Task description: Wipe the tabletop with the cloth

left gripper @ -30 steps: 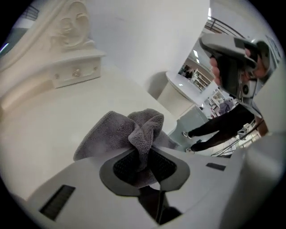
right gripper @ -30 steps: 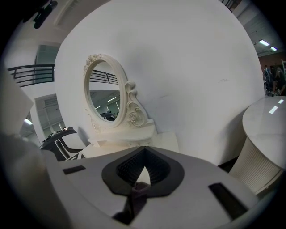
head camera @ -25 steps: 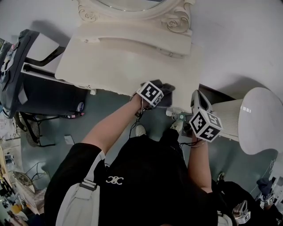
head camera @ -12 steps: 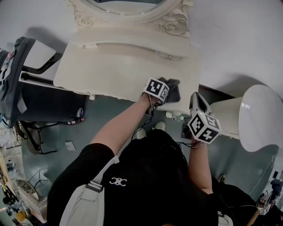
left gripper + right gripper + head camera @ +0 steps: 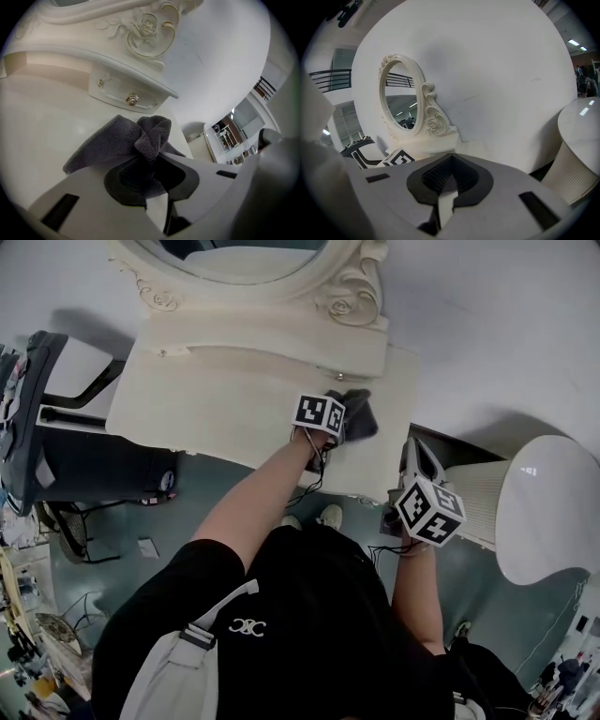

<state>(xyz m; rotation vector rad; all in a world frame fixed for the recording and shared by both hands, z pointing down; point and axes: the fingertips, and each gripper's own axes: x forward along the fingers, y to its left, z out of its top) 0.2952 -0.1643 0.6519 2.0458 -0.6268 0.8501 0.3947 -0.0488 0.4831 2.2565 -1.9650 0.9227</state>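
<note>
A dark grey cloth (image 5: 358, 414) lies bunched on the cream tabletop (image 5: 225, 399) near its right end. My left gripper (image 5: 343, 418) is shut on the cloth (image 5: 136, 143), which spreads flat on the tabletop (image 5: 42, 112) to the left of the jaws. The cloth sits just before the small drawer (image 5: 126, 96) under the mirror. My right gripper (image 5: 415, 457) hangs off the table's right edge, jaws together with nothing between them (image 5: 447, 180).
An ornate oval mirror (image 5: 253, 263) stands at the back of the dressing table against a white wall. A round white ribbed table (image 5: 544, 512) stands to the right. A dark chair (image 5: 37, 381) is at the left. Cables lie on the grey floor (image 5: 141, 531).
My left gripper has pushed the cloth away from the table's front edge toward the mirror, a little to the right. The right gripper has stayed beside the table's right end.
</note>
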